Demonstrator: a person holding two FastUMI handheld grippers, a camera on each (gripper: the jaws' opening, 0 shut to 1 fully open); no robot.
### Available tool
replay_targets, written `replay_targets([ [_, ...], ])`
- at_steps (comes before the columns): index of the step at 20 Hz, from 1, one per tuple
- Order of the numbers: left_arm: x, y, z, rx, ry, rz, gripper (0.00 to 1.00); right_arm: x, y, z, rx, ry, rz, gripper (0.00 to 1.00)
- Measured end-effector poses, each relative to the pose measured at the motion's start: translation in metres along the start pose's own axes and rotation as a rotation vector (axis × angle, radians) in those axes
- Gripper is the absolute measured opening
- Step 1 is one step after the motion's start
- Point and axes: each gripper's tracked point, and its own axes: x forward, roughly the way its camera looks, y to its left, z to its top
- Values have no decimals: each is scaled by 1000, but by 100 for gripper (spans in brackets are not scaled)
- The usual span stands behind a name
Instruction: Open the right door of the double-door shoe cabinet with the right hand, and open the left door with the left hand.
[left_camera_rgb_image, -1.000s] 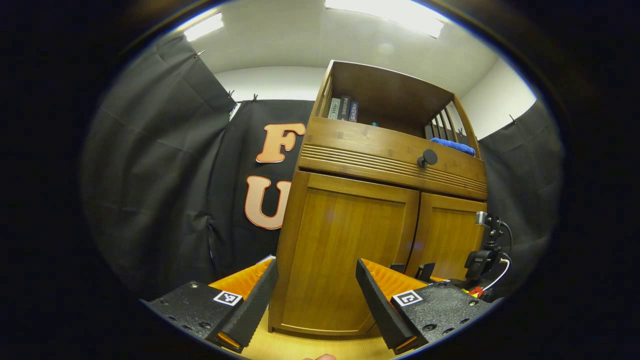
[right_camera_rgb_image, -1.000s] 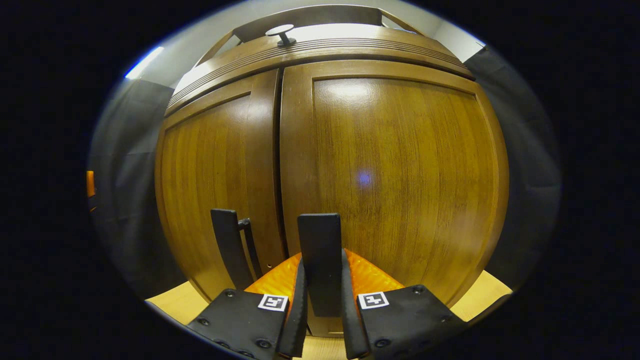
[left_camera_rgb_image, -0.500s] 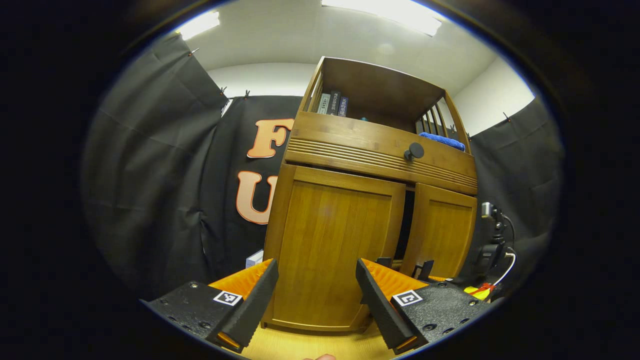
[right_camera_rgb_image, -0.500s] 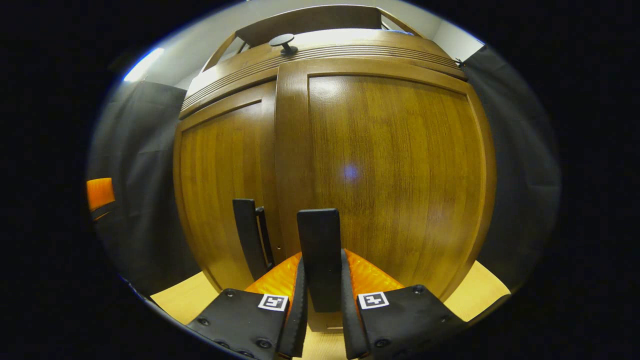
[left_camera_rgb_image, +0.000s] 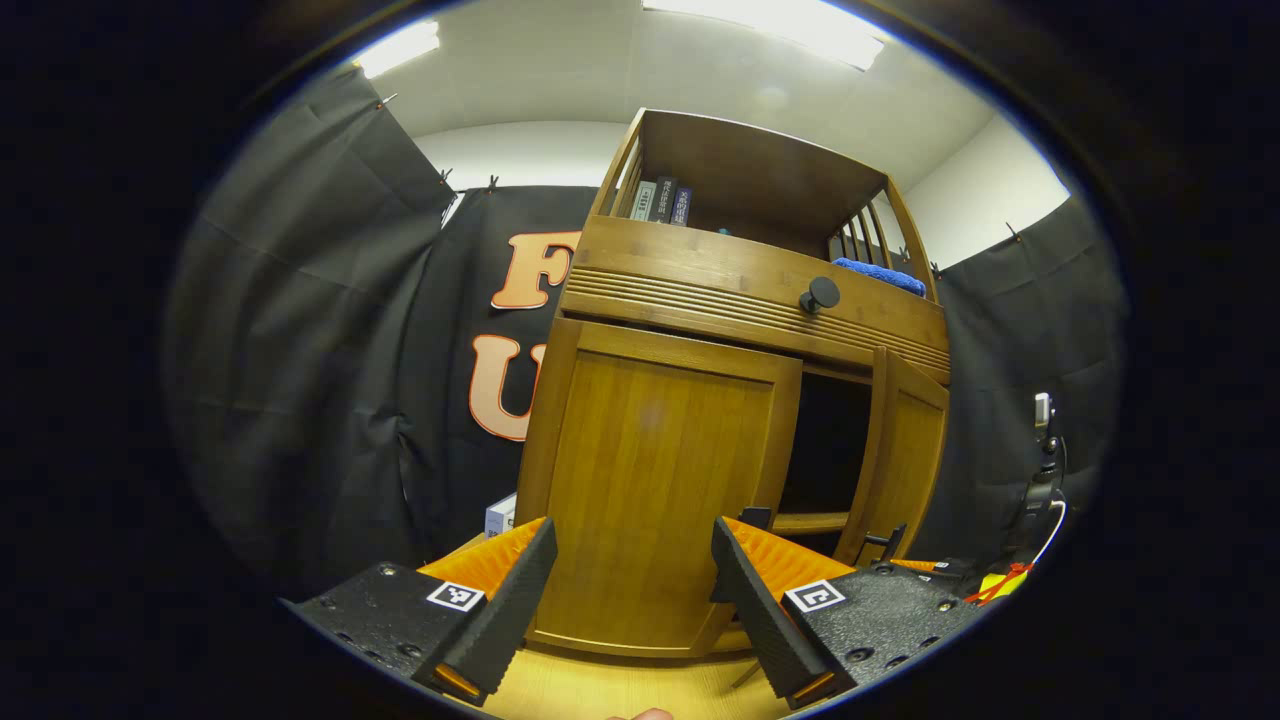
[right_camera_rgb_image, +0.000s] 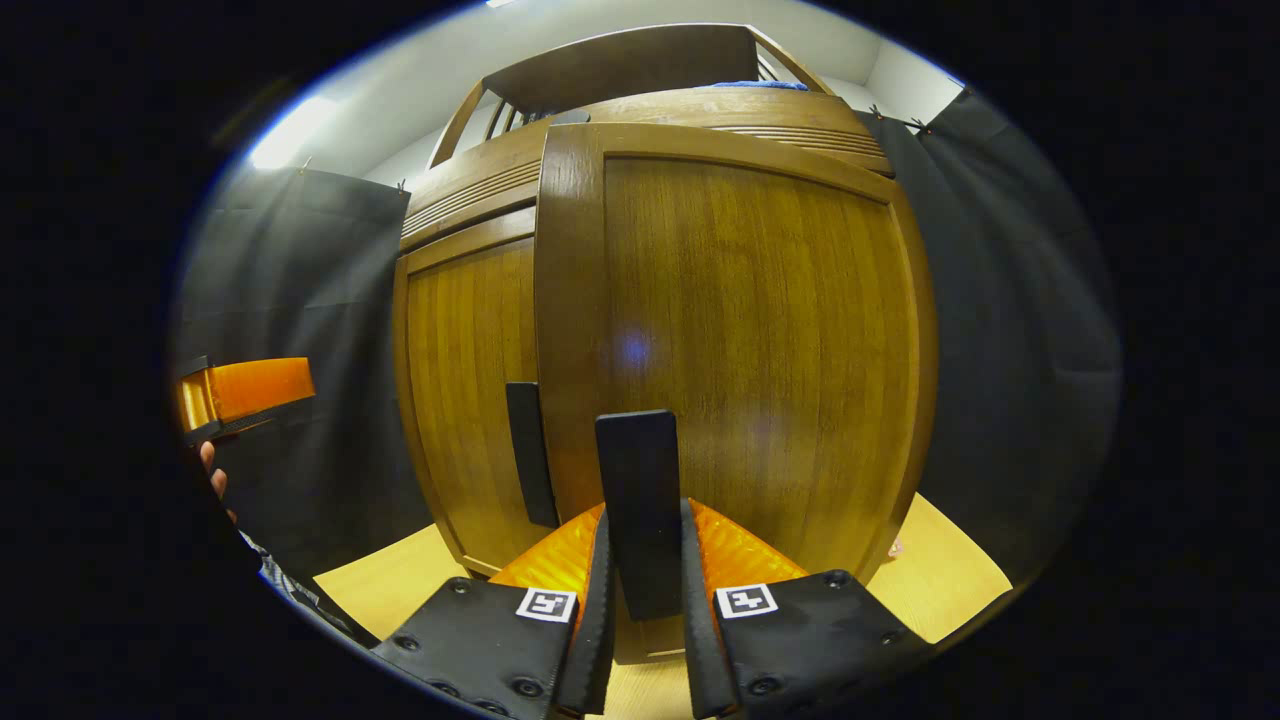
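The wooden shoe cabinet stands ahead in the left gripper view. Its left door is closed, with a black handle at its inner edge. The right door is swung partly outward, and a dark interior with a shelf shows between the doors. My left gripper is open, a short way in front of the left door and touching nothing. In the right gripper view my right gripper is shut on the right door's upright black handle. The right door faces me; the left door sits behind it.
A drawer with a round black knob runs above the doors. The open top shelf holds books and a blue cloth. A small box sits at the cabinet's left. A camera rig stands right. My left gripper and a hand show far left.
The right door has swung from closed to partly open, pulled by my right gripper on its handle. My left gripper has stayed open and shifted only slightly.
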Motion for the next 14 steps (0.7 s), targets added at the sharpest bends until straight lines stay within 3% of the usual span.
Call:
replay_targets([
  [2, 0, -7, 1, 1, -5, -10, 91, -14, -4, -1, 7, -3, 4, 43],
  [4, 3, -12, -2, 3, -8, -21, 94, -27, -9, -2, 3, -9, 5, 33],
  [5, 4, -15, -3, 1, -7, -28, 94, -32, -13, -2, 1, -13, 4, 37],
  [14, 17, -47, -14, -32, -3, -97, 91, -83, -41, -3, 2, -24, -58, 32],
])
